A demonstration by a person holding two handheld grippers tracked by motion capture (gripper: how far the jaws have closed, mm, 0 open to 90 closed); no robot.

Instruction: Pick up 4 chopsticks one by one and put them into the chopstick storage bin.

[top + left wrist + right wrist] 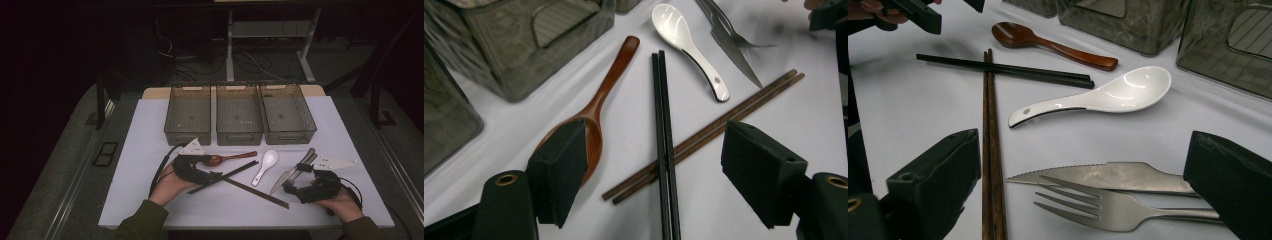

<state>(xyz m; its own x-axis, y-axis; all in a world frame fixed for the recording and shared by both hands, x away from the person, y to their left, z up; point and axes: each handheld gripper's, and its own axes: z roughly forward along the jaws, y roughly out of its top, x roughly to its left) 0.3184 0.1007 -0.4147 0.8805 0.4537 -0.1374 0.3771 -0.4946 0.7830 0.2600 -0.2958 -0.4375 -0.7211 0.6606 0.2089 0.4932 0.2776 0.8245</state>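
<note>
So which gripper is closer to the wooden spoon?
Left. The left gripper hangs right over the wooden spoon, jaws open. The right gripper sits apart from it, beyond the white spoon, by the knife.

- Three see-through bins (239,120) stand in a row at the far side of the counter (150,200).
- Two spoons: one wooden spoon (596,110), one white ceramic spoon (1098,100).
- Two pairs of chopsticks: one black pair (663,130), one brown pair (992,150).
- One metal knife (1108,176).
- One metal fork (1098,206).
- Two claws: left claw (654,172), right claw (1078,200).
</note>
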